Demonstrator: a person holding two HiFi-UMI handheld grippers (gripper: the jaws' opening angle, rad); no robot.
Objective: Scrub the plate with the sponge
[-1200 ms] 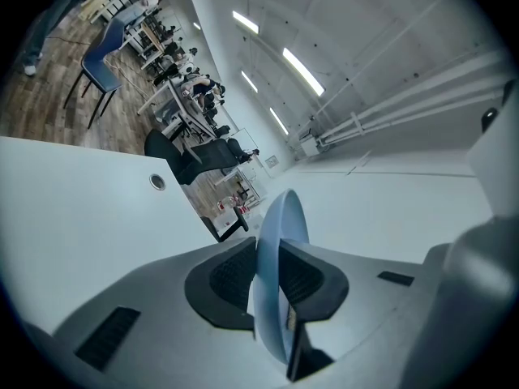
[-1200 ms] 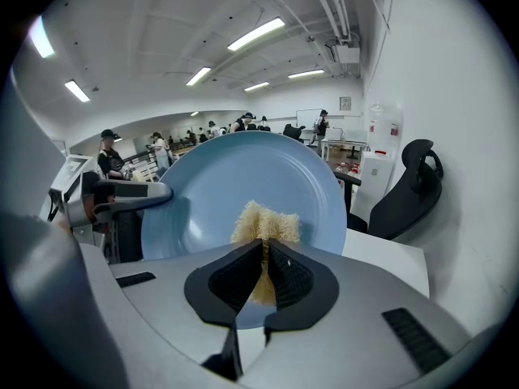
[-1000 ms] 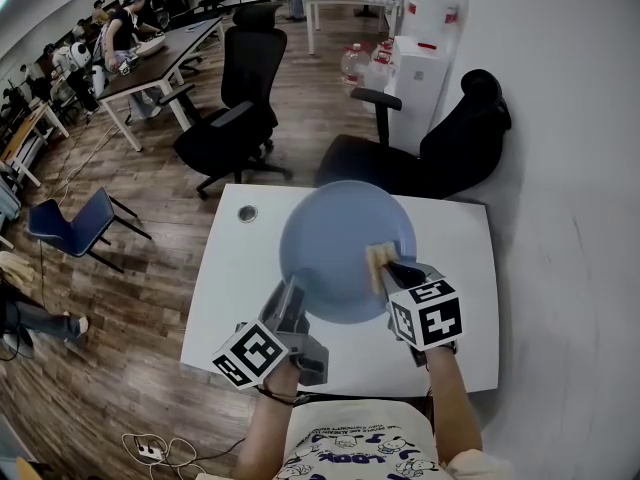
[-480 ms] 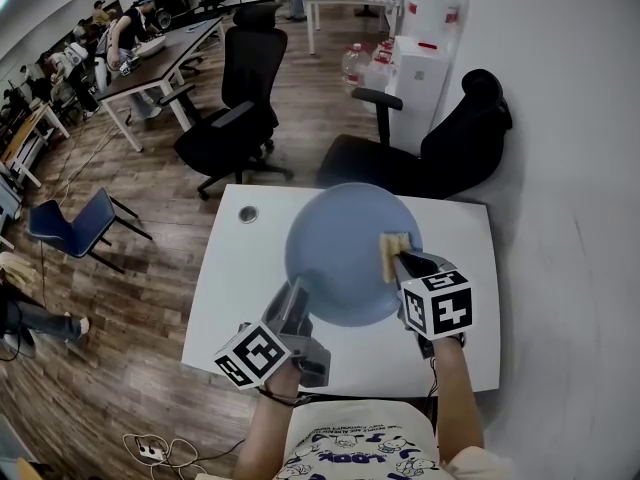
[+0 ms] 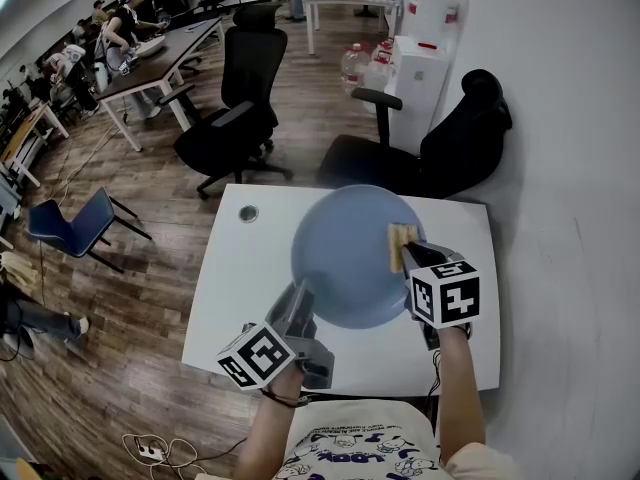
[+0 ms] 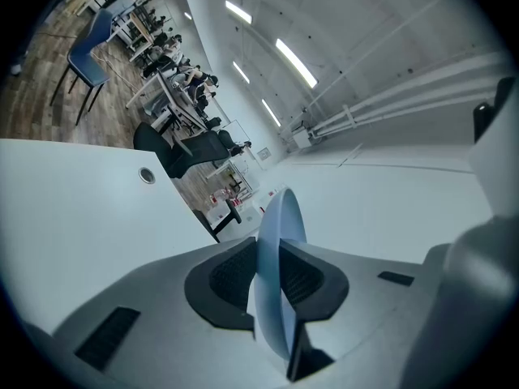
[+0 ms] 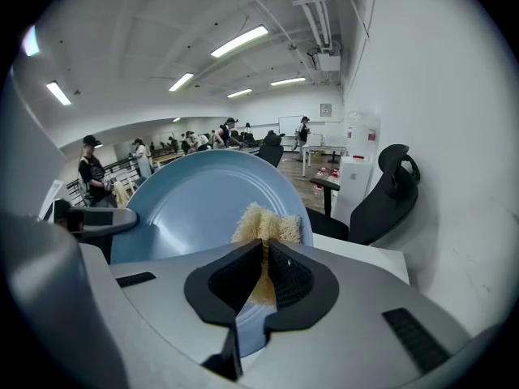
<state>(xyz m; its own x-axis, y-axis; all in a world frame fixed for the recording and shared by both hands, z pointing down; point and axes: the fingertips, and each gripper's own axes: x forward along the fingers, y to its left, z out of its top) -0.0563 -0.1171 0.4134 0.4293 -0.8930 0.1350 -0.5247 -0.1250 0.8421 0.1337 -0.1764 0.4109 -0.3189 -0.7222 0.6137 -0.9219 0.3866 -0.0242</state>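
A large blue plate (image 5: 350,253) is held up over the white table (image 5: 240,268), tilted toward me. My left gripper (image 5: 300,303) is shut on its lower left rim; in the left gripper view the plate (image 6: 276,258) shows edge-on between the jaws. My right gripper (image 5: 412,253) is shut on a pale yellow sponge (image 5: 399,240), which presses against the plate's right side. In the right gripper view the sponge (image 7: 263,227) sticks out past the jaws against the plate's face (image 7: 195,209).
A round cable hole (image 5: 247,213) sits in the table's far left corner. Two black office chairs (image 5: 440,153) stand just behind the table, one (image 5: 235,113) further left. A white wall runs along the right. People sit at desks (image 5: 150,53) far left.
The plate and both grippers have drifted a little to the right. The sponge has slid right and slightly up across the plate's face.
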